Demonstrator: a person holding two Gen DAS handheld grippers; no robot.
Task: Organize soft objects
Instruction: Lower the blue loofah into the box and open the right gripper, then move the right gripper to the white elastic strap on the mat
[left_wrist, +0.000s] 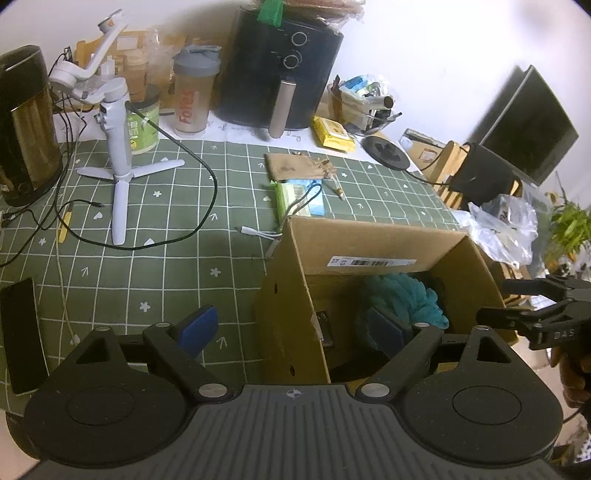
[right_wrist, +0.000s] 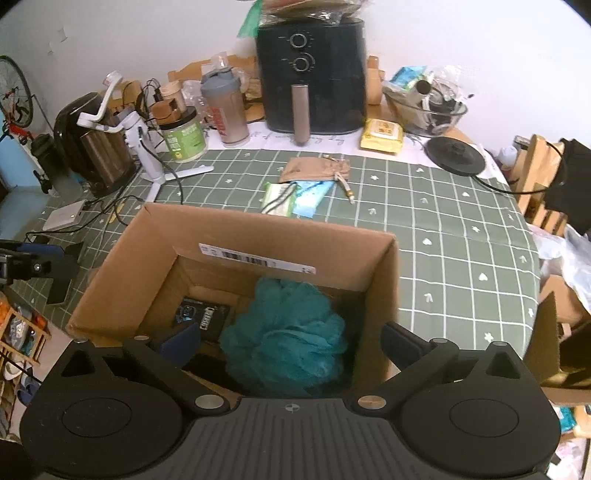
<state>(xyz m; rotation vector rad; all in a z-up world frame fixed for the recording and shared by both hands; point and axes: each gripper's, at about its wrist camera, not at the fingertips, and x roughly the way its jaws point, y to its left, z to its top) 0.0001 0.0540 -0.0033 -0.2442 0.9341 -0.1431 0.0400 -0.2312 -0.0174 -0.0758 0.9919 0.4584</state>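
Note:
An open cardboard box stands on the green checked tablecloth. A teal fluffy ball lies inside it on the right, next to a flat black packet. My right gripper hangs open over the ball without touching it. Its left pad is inside the box and its right pad is outside the right wall. My left gripper is open and straddles the box's left wall, with nothing pressed between its pads. Each gripper shows at the edge of the other's view.
Behind the box lie a beige pouch, a wipes pack and loose cables. A white gimbal tripod, a shaker bottle and a black air fryer stand at the back. A dark phone lies at the left edge.

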